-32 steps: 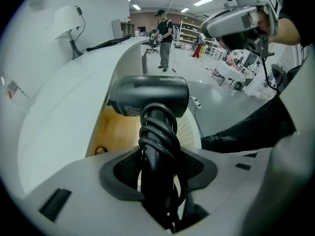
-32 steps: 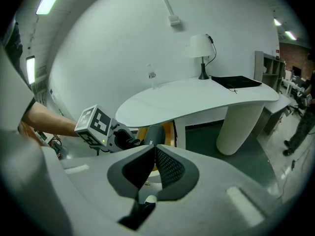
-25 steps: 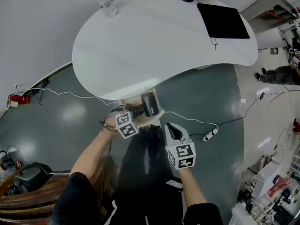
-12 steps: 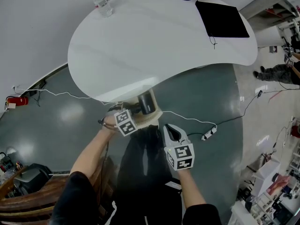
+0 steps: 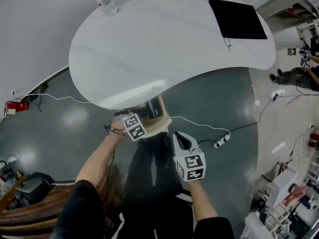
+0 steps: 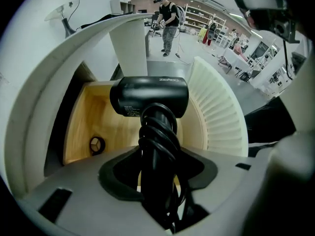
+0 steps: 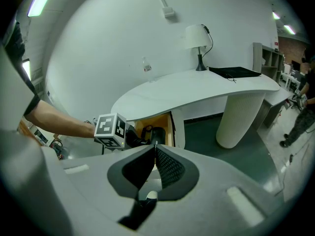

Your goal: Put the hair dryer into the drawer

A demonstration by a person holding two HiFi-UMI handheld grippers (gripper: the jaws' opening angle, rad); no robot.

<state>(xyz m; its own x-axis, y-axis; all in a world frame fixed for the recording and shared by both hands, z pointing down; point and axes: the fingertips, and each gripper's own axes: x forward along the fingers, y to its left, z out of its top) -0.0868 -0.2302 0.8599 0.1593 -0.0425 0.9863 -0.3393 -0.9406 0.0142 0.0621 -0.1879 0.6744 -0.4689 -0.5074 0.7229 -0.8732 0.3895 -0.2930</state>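
The black hair dryer point(image 6: 150, 96), cord wound round its handle, hangs over the open wooden drawer point(image 6: 91, 114) with my left gripper point(image 6: 157, 156) shut on the handle. In the head view the hair dryer point(image 5: 152, 108) sits half under the white table's edge point(image 5: 134, 97), inside the drawer point(image 5: 160, 125), with my left gripper point(image 5: 143, 118) just behind it. My right gripper point(image 5: 178, 137) hovers in front of the drawer, apart from it. In the right gripper view my right gripper point(image 7: 155, 144) has its jaws closed together on nothing, and the drawer point(image 7: 165, 122) lies beyond.
On the table stand a water bottle point(image 5: 106, 4), a black mat point(image 5: 238, 19) and a lamp point(image 7: 197, 36). A white cable and power strip point(image 5: 222, 142) lie on the dark floor at the right. A ribbed white drawer front point(image 6: 219, 109) flanks the dryer. A person point(image 5: 299, 76) stands far right.
My left gripper has carried the hair dryer forward, further under the table edge and into the drawer. The right gripper has hardly moved.
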